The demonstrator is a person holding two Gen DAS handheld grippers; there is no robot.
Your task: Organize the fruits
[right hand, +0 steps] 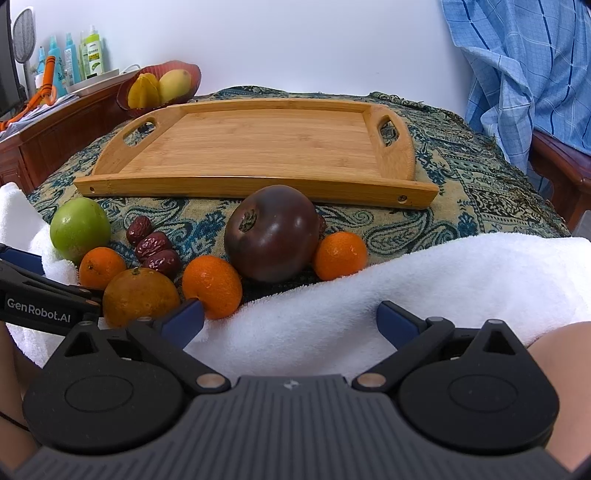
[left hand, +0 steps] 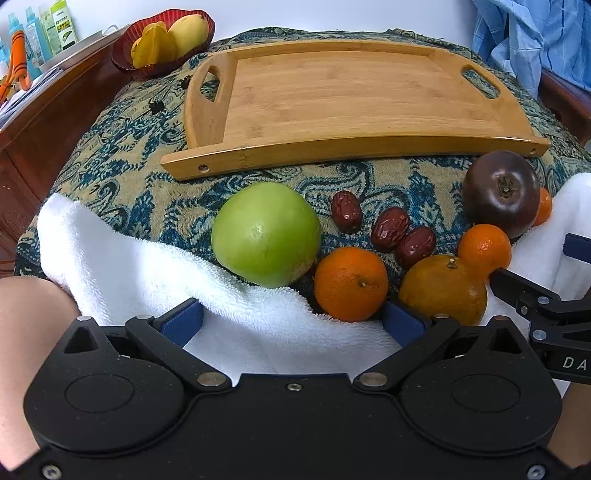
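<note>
A bamboo tray (left hand: 332, 96) (right hand: 258, 147) lies empty on the patterned cloth. In front of it lie a green apple (left hand: 266, 232) (right hand: 79, 227), three red dates (left hand: 388, 230) (right hand: 153, 245), a dark purple fruit (left hand: 502, 192) (right hand: 271, 232), a dull large orange (left hand: 443, 288) (right hand: 140, 295) and three small tangerines (left hand: 351, 282) (right hand: 212, 286). My left gripper (left hand: 291, 325) is open and empty over a white towel (left hand: 147, 266), just short of the fruit. My right gripper (right hand: 291, 323) is open and empty over the towel (right hand: 406, 277).
A red bowl (left hand: 122, 55) (right hand: 194, 79) with a mango and starfruit stands at the back left. Bottles (left hand: 55, 26) (right hand: 88, 55) stand on a wooden sideboard to the left. Blue checked fabric (right hand: 517, 66) hangs at the right.
</note>
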